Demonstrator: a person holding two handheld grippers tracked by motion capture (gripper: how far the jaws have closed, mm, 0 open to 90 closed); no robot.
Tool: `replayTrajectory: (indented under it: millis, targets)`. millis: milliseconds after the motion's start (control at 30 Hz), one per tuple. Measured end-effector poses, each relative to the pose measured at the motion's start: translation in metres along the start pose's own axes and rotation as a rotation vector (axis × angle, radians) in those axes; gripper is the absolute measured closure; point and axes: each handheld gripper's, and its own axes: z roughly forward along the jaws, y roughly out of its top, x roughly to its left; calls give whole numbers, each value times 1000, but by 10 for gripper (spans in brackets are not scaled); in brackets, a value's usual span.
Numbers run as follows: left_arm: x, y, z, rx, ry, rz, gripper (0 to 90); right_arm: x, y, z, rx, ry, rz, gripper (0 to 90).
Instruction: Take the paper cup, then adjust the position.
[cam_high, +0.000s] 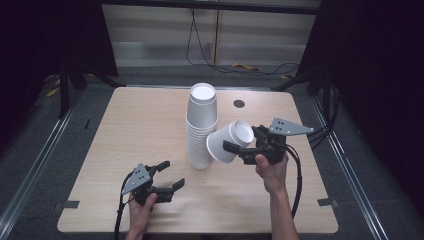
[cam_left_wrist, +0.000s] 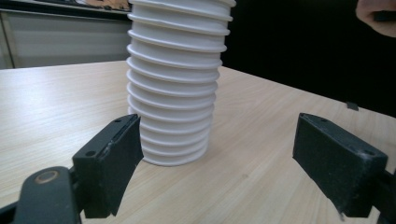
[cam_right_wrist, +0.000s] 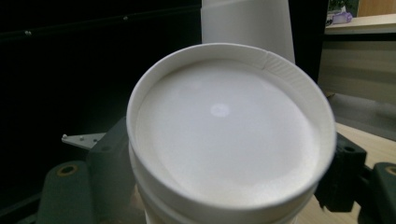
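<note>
Cup (cam_high: 230, 141) sits clamped and tilted in the right hand-held gripper (cam_high: 243, 146), lifted beside the stack of cups (cam_high: 201, 127) on the worktop (cam_high: 135, 130), apparently just separated, while the left hand-held gripper (cam_high: 169, 175) gapes empty near the stack's base, seemingly to steady it.

Colours and patterns, as we record them:

- Stack of cups (cam_high: 201, 127): plain white throughout, its side banded by the stacked rims into even horizontal ridges; we see no print.
- Single cup (cam_high: 229, 141): plain white inside and out, with fine ribbing along part of its rim in the right gripper view.
- Left tool (cam_high: 169, 176): matt black jaws, with a grey three-cornered plate on top.
- Right tool (cam_high: 245, 145): black as well, with the same grey plate.
- Table (cam_high: 140, 125): pale wood, fine straight grain running left to right, with one small dark round spot (cam_high: 239, 103) at the far side.
- Floor (cam_high: 60, 150): dark grey.
</note>
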Motion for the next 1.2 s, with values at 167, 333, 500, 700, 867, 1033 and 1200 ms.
replayTrajectory:
  millis: [167, 333, 500, 700, 867, 1033, 1200]
  targets:
    - [-5, 9, 0, -9, -74, 19, 155, -3, -18, 7, 19, 23, 29, 228]
    - [-10, 18, 0, -23, -123, 16, 155, -3, -35, 16, 49, 50, 50, 229]
    - [-14, 22, 3, -3, -147, 29, 156, -3, -51, 24, 75, 83, 64, 229]
    - [-17, 27, 7, 15, -195, 59, 155, -4, -68, 31, 108, 123, 81, 229]
    - [-19, 30, 11, 25, -230, 64, 157, -6, -79, 36, 126, 159, 98, 229]
    - [-20, 30, 16, 31, -254, 68, 156, -4, -86, 41, 152, 185, 99, 229]
    - [-21, 31, 21, 56, -268, 85, 155, -2, -90, 44, 157, 210, 100, 229]
